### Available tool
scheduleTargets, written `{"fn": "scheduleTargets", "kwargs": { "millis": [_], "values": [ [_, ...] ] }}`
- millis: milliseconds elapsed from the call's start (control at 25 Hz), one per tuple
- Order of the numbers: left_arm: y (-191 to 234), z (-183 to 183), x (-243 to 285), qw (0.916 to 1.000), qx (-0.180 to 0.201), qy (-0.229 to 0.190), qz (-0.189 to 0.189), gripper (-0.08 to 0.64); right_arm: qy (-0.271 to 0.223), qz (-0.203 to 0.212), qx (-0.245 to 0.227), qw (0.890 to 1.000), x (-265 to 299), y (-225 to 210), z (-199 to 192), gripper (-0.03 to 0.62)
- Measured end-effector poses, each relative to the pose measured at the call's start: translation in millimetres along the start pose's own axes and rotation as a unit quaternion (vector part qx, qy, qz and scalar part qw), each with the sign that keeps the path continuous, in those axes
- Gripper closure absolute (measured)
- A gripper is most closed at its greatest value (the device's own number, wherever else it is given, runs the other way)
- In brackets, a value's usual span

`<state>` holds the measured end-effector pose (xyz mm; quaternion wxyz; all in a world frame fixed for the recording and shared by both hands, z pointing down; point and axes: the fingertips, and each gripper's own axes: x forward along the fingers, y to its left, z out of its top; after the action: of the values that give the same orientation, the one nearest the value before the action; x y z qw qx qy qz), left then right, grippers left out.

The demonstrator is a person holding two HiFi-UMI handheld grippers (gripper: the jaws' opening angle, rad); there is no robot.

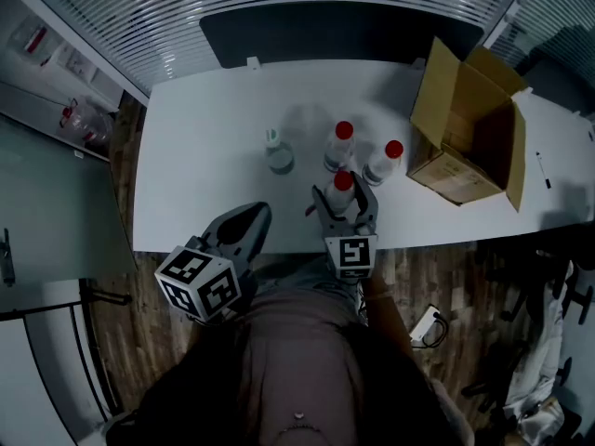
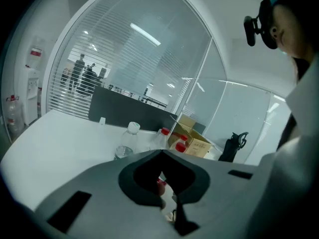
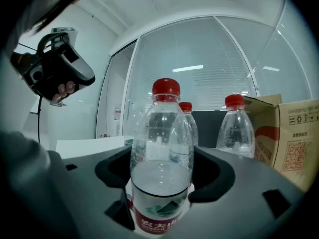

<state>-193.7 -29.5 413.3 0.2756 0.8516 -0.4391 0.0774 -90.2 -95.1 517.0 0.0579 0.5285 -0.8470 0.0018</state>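
Red-capped water bottle (image 3: 162, 153) is clamped between the jaws of my right gripper (image 1: 344, 203). Both curved pads press on its lower body just above the red label, so the grip is made. I cannot tell whether its base rests on the white tabletop (image 1: 204, 156) or hangs just above it. It stands upright close to the tabletop's front edge, about midway along it. I judge the work to be at an early stage, since this is the only 1 of 4 bottles in a grip. Behind it, toward the middle of the tabletop, stand the middle red-capped bottle (image 1: 340, 147) and, just beside it, the box-side red-capped bottle (image 1: 383, 161). A white-capped bottle (image 1: 277, 151) stands to their left, and all 3 are apart from my jaws. The open cardboard box (image 1: 456, 170) sits toward the tabletop's back right corner with its flaps up. Its inside is dark, and I can make out no bottle in it. My left gripper (image 2: 162, 156) has its jaws together on nothing and hangs off the front edge, left of the held bottle, touching no thing. The held bottle is clear plastic and about half full of water. Fine droplets cling inside its empty upper half, its cap is on, and its red label carries white print.
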Motion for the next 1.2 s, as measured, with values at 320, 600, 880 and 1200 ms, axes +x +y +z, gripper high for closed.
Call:
{"fn": "scheduleTargets", "kwargs": {
  "millis": [320,600,880,1200],
  "values": [
    [-7.9,0.5,3.3,0.9999,0.006,0.001,-0.012,0.552,0.003,0.003,0.014,1.0,-8.1,0.3,0.4,0.278],
    [-12.8,-0.1,5.5,0.9997,0.009,0.003,-0.021,0.552,-0.007,0.005,0.014,1.0,-20.2,-1.0,12.2,0.27],
    [-17.9,0.0,11.3,0.9991,0.014,0.004,-0.04,0.552,-0.001,0.008,-0.031,0.999,-58.1,2.6,29.9,0.27],
    [-30.4,-1.2,17.9,0.9975,0.022,0.008,-0.067,0.552,-0.007,-0.028,-0.034,0.999,-101.8,-4.8,44.1,0.272]
  ]
}}
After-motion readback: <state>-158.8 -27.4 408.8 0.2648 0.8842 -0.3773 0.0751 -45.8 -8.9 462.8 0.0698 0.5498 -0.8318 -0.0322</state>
